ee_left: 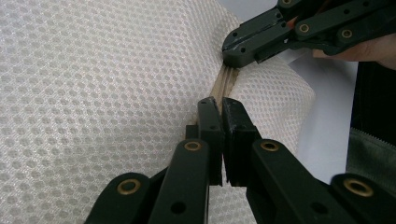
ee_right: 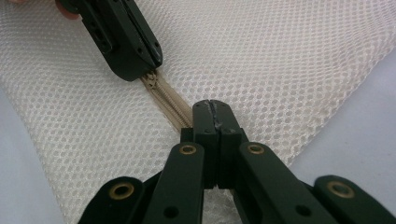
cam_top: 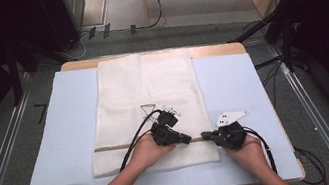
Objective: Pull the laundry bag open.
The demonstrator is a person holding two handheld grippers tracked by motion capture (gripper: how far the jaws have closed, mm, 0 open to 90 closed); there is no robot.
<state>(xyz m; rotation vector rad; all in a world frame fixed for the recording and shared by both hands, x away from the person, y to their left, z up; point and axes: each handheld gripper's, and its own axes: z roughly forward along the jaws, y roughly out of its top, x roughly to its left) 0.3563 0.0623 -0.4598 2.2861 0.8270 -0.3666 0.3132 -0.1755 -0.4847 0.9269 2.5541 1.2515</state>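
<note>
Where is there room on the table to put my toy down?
Bare pale blue mat left of the white mesh bag, and right of it. It is crowded at the beige zipper, where both black grippers, left and right, pinch.

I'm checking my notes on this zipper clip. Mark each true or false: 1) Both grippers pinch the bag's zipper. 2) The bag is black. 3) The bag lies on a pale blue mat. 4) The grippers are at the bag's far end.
1) True: the left gripper and right gripper are shut on the zipper.
2) False: the mesh bag is white.
3) True: it lies on the blue mat.
4) False: they work near its near end.
</note>
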